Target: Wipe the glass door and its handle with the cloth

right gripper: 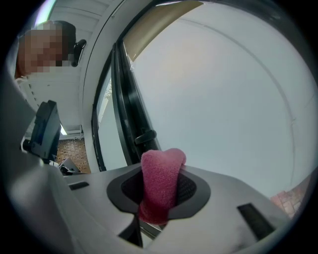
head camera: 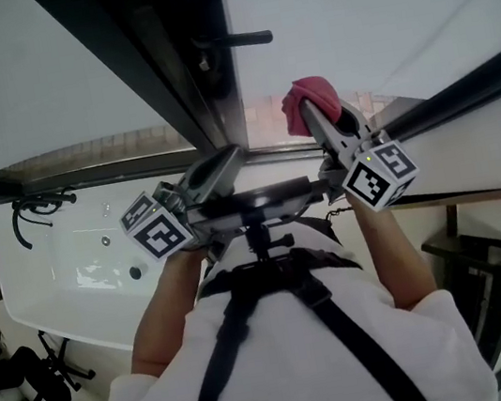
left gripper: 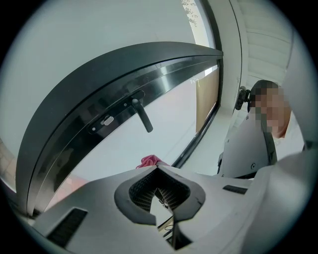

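The glass door [head camera: 361,5] has a dark frame [head camera: 182,73] with a black lever handle [head camera: 238,41] on it. My right gripper [head camera: 313,119] is shut on a pink cloth [head camera: 310,99], which it holds against the glass pane to the right of the frame and below the handle. In the right gripper view the cloth [right gripper: 160,183] sticks up between the jaws of the right gripper [right gripper: 161,171], and the handle [right gripper: 144,136] lies to the left. My left gripper [head camera: 227,159] is shut and holds nothing, close to the frame. The left gripper view shows the handle [left gripper: 141,115] above the cloth [left gripper: 150,160].
A white tub [head camera: 72,272] with a black hose [head camera: 34,214] lies at the left below the door. A dark stand [head camera: 496,277] is at the lower right. A camera harness [head camera: 273,277] sits on the person's chest between the arms.
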Demonstrator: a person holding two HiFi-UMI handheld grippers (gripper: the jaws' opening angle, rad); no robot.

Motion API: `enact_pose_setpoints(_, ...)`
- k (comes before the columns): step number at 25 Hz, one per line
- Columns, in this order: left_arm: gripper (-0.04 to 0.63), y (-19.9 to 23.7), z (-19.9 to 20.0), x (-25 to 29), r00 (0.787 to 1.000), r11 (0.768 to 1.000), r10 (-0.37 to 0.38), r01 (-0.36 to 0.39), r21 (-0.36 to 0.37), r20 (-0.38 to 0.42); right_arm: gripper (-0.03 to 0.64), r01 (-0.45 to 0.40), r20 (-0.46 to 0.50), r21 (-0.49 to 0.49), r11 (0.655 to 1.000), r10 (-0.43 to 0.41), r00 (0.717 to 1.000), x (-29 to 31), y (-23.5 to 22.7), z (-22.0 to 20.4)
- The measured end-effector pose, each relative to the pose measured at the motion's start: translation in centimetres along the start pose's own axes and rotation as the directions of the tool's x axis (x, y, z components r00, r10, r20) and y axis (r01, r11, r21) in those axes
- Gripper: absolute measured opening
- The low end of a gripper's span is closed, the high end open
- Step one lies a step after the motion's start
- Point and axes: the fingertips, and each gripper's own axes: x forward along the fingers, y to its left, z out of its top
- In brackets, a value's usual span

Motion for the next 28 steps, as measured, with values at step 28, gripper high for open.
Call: enact_pose_setpoints(28,-0.008,-1.0,-1.3,-2.2,0.998,1.000,0.001,-0.001,-0.006,0.067,0.098,-0.046,-0.093,-0.005,0.999,0.046,0.995,-0.9,4.7,-4.2)
